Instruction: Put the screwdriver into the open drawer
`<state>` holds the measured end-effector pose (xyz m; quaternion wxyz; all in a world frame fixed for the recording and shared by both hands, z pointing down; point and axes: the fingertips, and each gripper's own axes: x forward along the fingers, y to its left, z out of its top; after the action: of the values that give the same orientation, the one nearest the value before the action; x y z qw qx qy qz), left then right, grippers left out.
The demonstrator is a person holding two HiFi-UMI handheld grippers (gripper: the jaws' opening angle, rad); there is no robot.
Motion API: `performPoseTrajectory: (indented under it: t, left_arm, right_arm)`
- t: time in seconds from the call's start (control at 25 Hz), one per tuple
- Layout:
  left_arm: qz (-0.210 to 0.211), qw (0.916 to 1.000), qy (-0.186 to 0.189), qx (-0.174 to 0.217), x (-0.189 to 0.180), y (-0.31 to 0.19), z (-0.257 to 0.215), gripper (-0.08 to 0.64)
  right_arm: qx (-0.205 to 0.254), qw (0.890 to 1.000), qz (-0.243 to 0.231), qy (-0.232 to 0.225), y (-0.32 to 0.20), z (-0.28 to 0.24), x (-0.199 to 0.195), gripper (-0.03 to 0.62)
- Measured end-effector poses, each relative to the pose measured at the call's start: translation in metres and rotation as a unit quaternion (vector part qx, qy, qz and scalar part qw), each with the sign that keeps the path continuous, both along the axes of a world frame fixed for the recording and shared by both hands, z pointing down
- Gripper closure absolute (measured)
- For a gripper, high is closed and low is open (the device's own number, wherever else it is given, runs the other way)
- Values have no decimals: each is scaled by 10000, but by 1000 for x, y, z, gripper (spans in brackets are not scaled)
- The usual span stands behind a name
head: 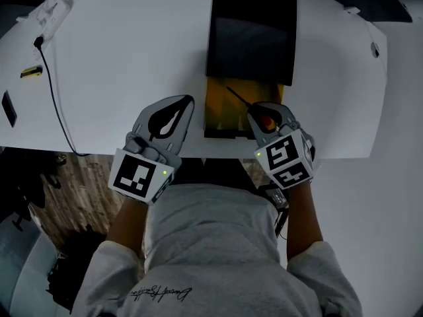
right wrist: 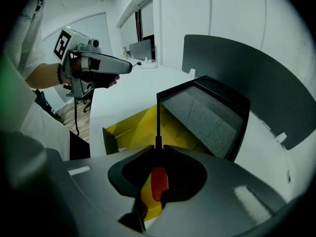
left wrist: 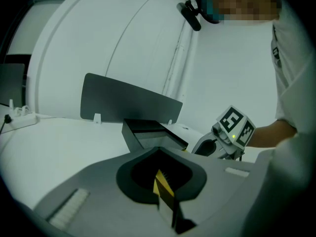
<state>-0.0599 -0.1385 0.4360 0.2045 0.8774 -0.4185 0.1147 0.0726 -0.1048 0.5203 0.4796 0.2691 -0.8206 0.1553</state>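
Observation:
A screwdriver with a red handle point(head: 266, 120) and a thin black shaft point(head: 238, 98) is held in my right gripper point(head: 254, 111), which is shut on the handle. In the right gripper view the handle point(right wrist: 159, 181) sits between the jaws. Its shaft point(right wrist: 158, 122) points out over the open yellow drawer point(right wrist: 133, 127). That drawer point(head: 217, 107) is pulled out of a black cabinet point(head: 251, 38) towards the table's front edge. My left gripper point(head: 187, 102) hovers just left of the drawer, shut and holding nothing.
A black cable point(head: 56, 98) runs across the left of the white table point(head: 125, 51), past a small yellow-black item point(head: 31, 72). A dark divider panel point(left wrist: 128, 100) stands behind the cabinet point(left wrist: 148, 132). The person's torso is right at the table's front edge.

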Motion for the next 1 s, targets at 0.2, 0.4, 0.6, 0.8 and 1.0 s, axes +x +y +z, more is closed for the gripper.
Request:
performPoseTrajectory:
  t: [0.2,0.4,0.6,0.8,1.0]
  left_arm:
    - [-7,10000,-9,-43,-2,-3,9,558]
    - [-26,10000,44,-72,-5,-4,16,558]
    - [-38,9999,57,-115,-9,-5,22,558]
    - [-38,9998,-6,-201,-13,-6,30,558]
    - [-16,9997,44,-227,-14,-5,34,558]
  right_arm:
    - [-184,9997,-53,167,-3,12,-2,518]
    - [-363,9988,-122,293,-5,22,-9,518]
    - [-484,9976,-129,476,-6,33,-8,518]
    - [-566,9969,-143,537,-7,41,-7,518]
    - [-638,9958,-166,632,-7,48,-8,518]
